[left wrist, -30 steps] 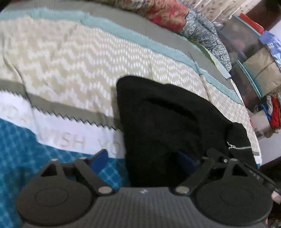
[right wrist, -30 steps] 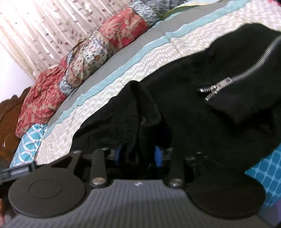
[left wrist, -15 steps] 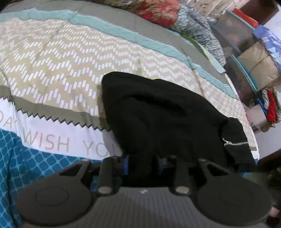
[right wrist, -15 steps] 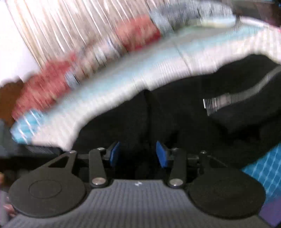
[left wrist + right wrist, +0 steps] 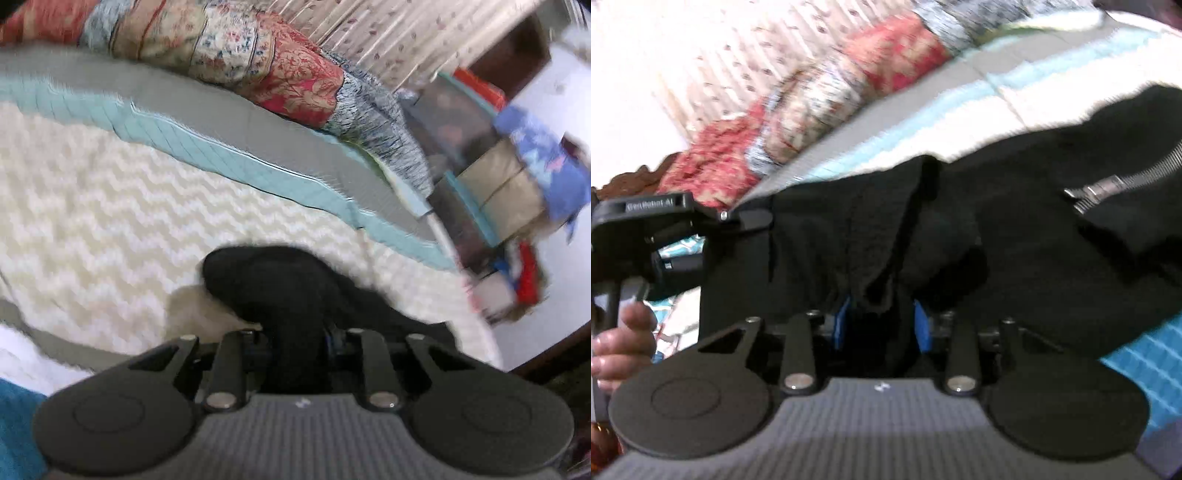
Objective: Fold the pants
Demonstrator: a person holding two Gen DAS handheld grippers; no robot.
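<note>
Bedspread [image 5: 110, 229] under black pants [image 5: 1015, 229], curtain [image 5: 388, 33] behind.

Motion blur smears both views. In the left wrist view the black pants [image 5: 280, 295] hide the left gripper's [image 5: 297, 341] pads. At 3 o'clock, stacked boxes [image 5: 498, 192] are too blurred to read. In the right wrist view the zipper [image 5: 1123, 181] runs off the edge at 3 o'clock; at 9 o'clock a hand [image 5: 622, 343] is cut off.

Black pants [image 5: 1015, 229]; cream zigzag, teal-striped bedspread [image 5: 110, 229]; red floral quilt [image 5: 258, 55]
</note>
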